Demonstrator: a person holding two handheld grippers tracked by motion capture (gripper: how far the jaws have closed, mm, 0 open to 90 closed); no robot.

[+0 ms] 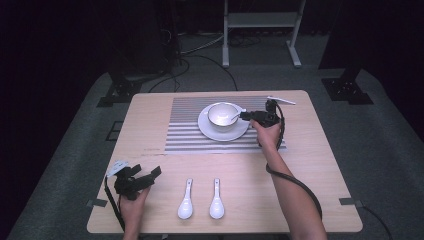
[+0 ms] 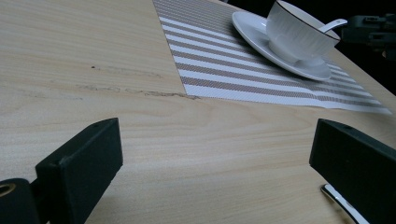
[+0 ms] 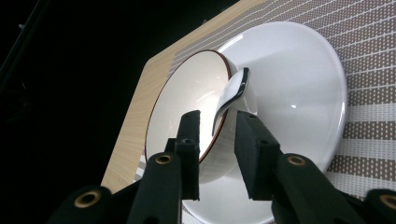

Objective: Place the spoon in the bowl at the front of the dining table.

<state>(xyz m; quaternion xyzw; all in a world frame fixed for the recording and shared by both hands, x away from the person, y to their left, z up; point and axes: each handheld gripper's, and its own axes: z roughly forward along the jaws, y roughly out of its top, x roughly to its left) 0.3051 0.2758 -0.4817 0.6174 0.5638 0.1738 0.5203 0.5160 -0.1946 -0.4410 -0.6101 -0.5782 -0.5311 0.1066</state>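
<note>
Nearby, 2 spare spoons [image 1: 201, 199] btwn left tongs [image 1: 150, 176] & bowl [image 1: 223, 115].

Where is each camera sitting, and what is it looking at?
High view: above the table's near side, looking forward and down; both forearms, left claw, right claw show.
Left gripper view: rides the left claw, looking across the wood towards the striped mat; two wide-apart jaws show.
Right gripper view: rides the right claw, facing the bowl; jaws flank the spoon handle, not pressing.
Shared: bowl on its saucer.
</note>
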